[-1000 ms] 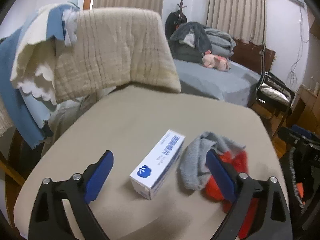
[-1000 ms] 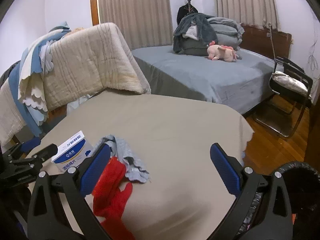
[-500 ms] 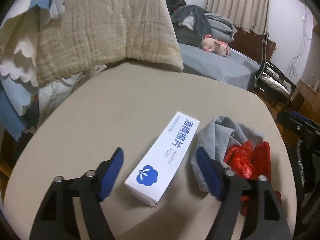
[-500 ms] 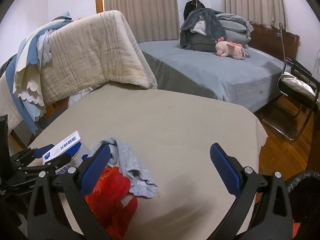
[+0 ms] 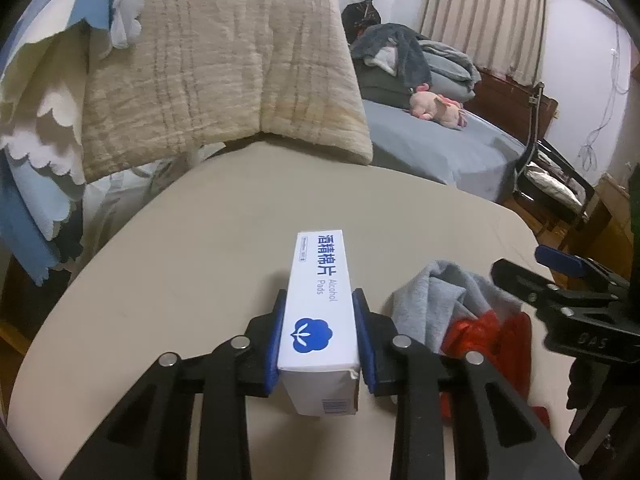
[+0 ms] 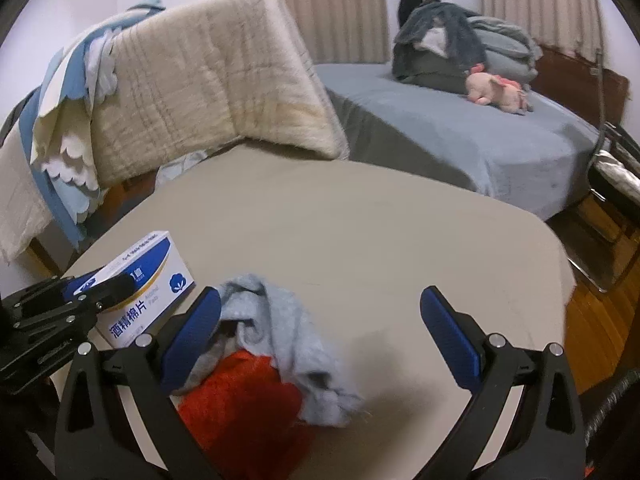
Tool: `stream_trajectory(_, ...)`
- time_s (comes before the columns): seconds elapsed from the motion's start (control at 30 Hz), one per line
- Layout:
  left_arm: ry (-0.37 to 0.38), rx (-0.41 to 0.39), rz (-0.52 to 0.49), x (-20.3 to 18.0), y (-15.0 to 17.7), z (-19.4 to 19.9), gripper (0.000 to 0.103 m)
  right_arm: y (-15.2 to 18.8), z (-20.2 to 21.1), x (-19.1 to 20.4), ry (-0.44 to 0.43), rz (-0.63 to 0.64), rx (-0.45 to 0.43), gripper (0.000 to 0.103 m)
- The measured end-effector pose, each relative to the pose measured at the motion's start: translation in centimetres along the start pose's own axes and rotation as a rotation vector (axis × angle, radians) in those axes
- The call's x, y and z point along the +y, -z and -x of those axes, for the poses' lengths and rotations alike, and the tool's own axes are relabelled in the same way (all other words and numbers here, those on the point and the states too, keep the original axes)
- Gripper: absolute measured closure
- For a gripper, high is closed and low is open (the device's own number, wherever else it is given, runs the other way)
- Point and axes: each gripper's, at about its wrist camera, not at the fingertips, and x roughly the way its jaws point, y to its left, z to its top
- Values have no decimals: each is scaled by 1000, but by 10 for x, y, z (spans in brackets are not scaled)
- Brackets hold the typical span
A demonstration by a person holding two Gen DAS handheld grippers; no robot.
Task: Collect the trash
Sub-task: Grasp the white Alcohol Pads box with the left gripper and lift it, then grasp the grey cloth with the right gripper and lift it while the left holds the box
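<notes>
Grasping was the step in hand. My left gripper (image 5: 319,340) had just been closing, and its blue pads now pressed both long sides of the alcohol pads box (image 5: 320,312), which lay on the beige table (image 5: 224,240) at its left side. Next to the box sat a grey cloth (image 6: 276,320) heaped over a red bag (image 6: 240,396), possibly plastic; blur hid its texture. My right gripper (image 6: 320,332) hung with jaws spread wide over that heap, gripping nothing. I judged the next move called for lifting the box clear, then lowering the right jaws around the heap.
</notes>
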Motion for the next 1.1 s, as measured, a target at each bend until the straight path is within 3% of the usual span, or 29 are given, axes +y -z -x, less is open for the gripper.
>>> stream_trajectory(0.33, 18, 84, 17, 1, 8, -29, 72, -6, -16, -1, -7, 6, 24, 6)
stream_trajectory(0.53, 0, 43, 30, 3, 7, -20, 74, -6, -24, 4, -32, 39, 49, 7)
stream_trajectory(0.6, -4, 27, 40, 5, 4, -13, 74, -5, -30, 8, -43, 51, 67, 20)
stream_trajectory(0.73, -18, 19, 38, 7, 0, -7, 74, -3, -43, 11, -61, 59, 122, 28)
stream_trajectory(0.83, -26, 18, 30, 6, -2, -4, 74, -1, -52, 14, -78, 69, 166, 49)
stream_trajectory(0.9, -25, 22, 29, 5, -3, -3, 74, 0, -55, 15, -123, 64, 193, 77)
stream_trajectory(0.93, -21, 23, 28, 4, -4, -3, 74, -1, -56, 16, -147, 57, 202, 84)
stream_trajectory(1.0, -17, 19, 22, 2, -6, 0, 74, -1, -53, 16, -164, 52, 199, 93)
stream_trajectory(1.1, -13, 10, 13, -2, -9, 4, 74, -7, -39, 17, -190, 49, 159, 94)
